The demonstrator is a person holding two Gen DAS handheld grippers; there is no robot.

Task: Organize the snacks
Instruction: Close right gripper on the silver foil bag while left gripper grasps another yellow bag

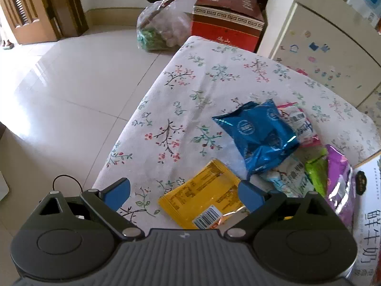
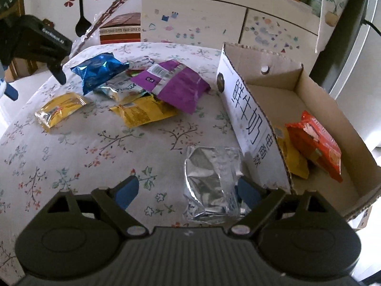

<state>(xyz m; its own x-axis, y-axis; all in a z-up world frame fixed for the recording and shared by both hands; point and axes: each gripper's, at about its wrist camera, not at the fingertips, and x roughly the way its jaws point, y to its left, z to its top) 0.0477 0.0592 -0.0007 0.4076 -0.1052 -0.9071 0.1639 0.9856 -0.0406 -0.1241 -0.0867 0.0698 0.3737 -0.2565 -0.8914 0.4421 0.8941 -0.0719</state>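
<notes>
Snack packets lie on a floral-clothed table (image 2: 71, 147). In the left wrist view my left gripper (image 1: 184, 194) is open above a yellow packet (image 1: 202, 197), with a blue packet (image 1: 257, 133) and purple packet (image 1: 340, 186) beyond. In the right wrist view my right gripper (image 2: 188, 191) is open over a silver packet (image 2: 212, 181) that lies between its fingers. Next to it stands an open cardboard box (image 2: 250, 109) holding a red packet (image 2: 316, 145) and a yellow one (image 2: 293, 157). The left gripper (image 2: 35, 81) also shows there at far left.
More packets lie mid-table: blue (image 2: 100, 71), purple (image 2: 173, 83), two yellow (image 2: 59, 109) (image 2: 142, 112). A white cabinet (image 2: 214, 23) stands behind the table. A red box (image 1: 226, 19) and a plastic bag (image 1: 162, 28) sit on the tiled floor.
</notes>
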